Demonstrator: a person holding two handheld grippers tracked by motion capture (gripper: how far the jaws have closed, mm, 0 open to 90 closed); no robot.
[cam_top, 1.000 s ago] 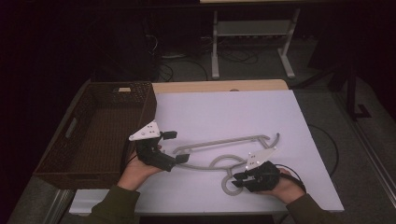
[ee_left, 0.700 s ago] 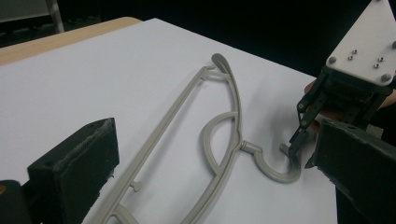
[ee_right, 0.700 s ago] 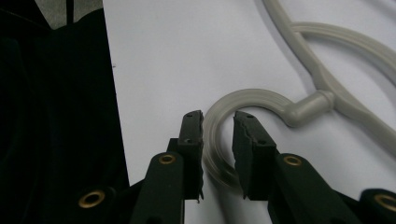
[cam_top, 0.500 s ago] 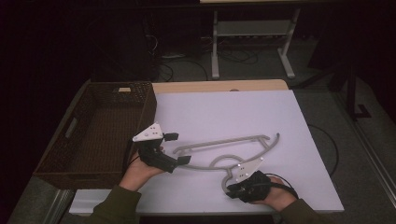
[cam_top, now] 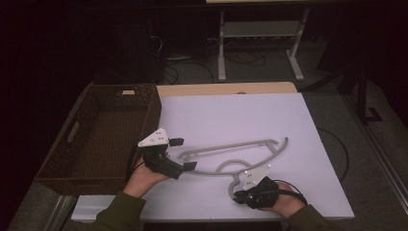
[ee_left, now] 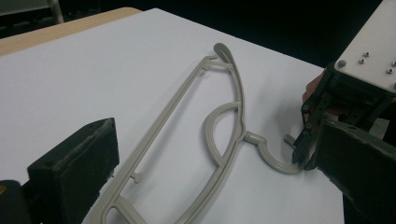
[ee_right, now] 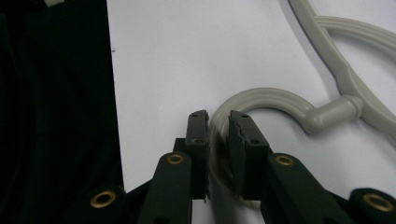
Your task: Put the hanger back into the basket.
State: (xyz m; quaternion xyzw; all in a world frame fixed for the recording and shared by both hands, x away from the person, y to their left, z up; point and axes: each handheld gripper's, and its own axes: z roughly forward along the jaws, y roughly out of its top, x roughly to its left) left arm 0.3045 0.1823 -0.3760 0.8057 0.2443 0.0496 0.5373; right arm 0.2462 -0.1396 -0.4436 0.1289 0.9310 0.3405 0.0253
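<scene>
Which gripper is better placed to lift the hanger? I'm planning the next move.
Right, probably: the right gripper already has its jaws around the hanger hook, while the left gripper is open at the hanger's end.

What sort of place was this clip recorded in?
Probably a lab or workshop recording station: a white-topped table in a dim room, cables on the floor, a metal stand behind.

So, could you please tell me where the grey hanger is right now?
In the high view, the grey hanger lies flat on the white table, near side, right of the wicker basket, its hook between the right gripper jaws.
</scene>
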